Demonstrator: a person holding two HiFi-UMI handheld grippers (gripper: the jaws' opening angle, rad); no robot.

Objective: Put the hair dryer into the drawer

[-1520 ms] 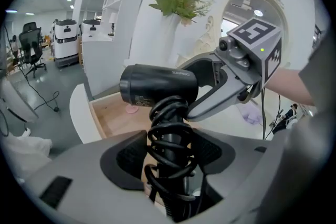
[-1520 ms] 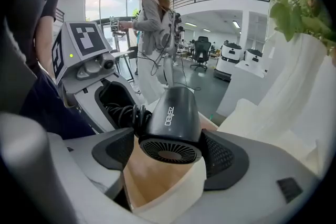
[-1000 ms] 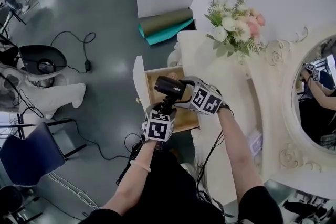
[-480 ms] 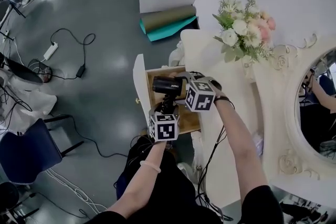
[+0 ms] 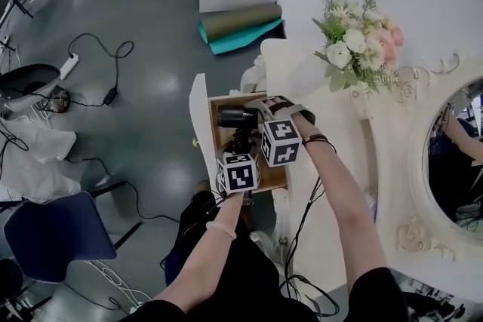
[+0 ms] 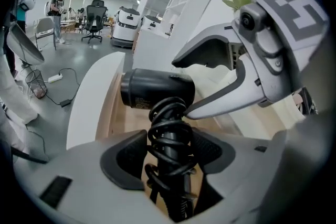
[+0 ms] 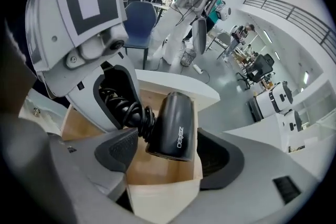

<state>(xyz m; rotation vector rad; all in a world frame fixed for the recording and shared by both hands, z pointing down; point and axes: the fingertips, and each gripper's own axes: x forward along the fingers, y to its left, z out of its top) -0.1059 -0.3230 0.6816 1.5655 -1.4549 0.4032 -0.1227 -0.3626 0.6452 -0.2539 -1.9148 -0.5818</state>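
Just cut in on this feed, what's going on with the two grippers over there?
A person is handling a black hair dryer with both grippers, over the open drawer of a cream dressing table. The left gripper is clamped on its cord-wrapped handle. The right gripper has the barrel between its jaws, which have just been closing on it. The dryer looks not yet set down inside.

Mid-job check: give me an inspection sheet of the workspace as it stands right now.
Surface: white dressing table, drawer pulled open.
Job's things: hair dryer held over the drawer, not set down.
Clutter: flower bouquet beside the mirror.
Grippers: left gripper shut on the handle; right gripper flanks the barrel, jaws just closing, contact unclear.
Cables: cord coiled round the handle; loose cables and power strip on the floor.
Surroundings: blue chair, rolled mat.
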